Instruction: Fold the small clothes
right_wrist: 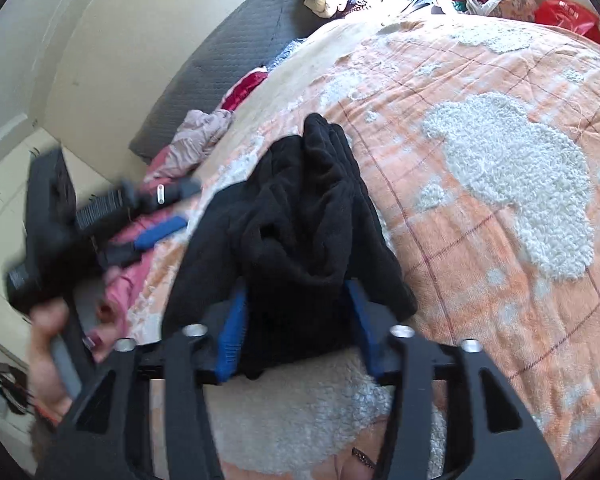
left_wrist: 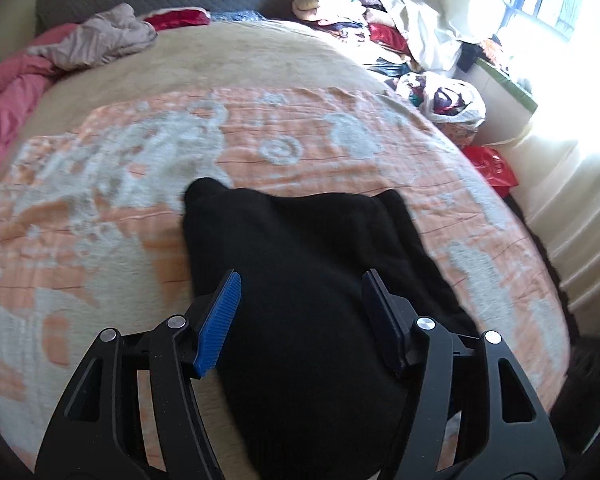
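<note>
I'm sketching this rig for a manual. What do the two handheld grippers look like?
Both are black, with angular arms pierced by triangular cut-outs and silver round pivot pins. The left gripper and right gripper each carry ribbed blue fingertip pads. No cables or sleeves show.

black garment (left_wrist: 300,280): 1 | hand-held gripper (left_wrist: 300,312): 2 | red bag (left_wrist: 494,166): 1

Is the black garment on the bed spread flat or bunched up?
Bunched up. The black garment lies in a crumpled heap with deep folds on the orange and white blanket, not spread flat.
</note>
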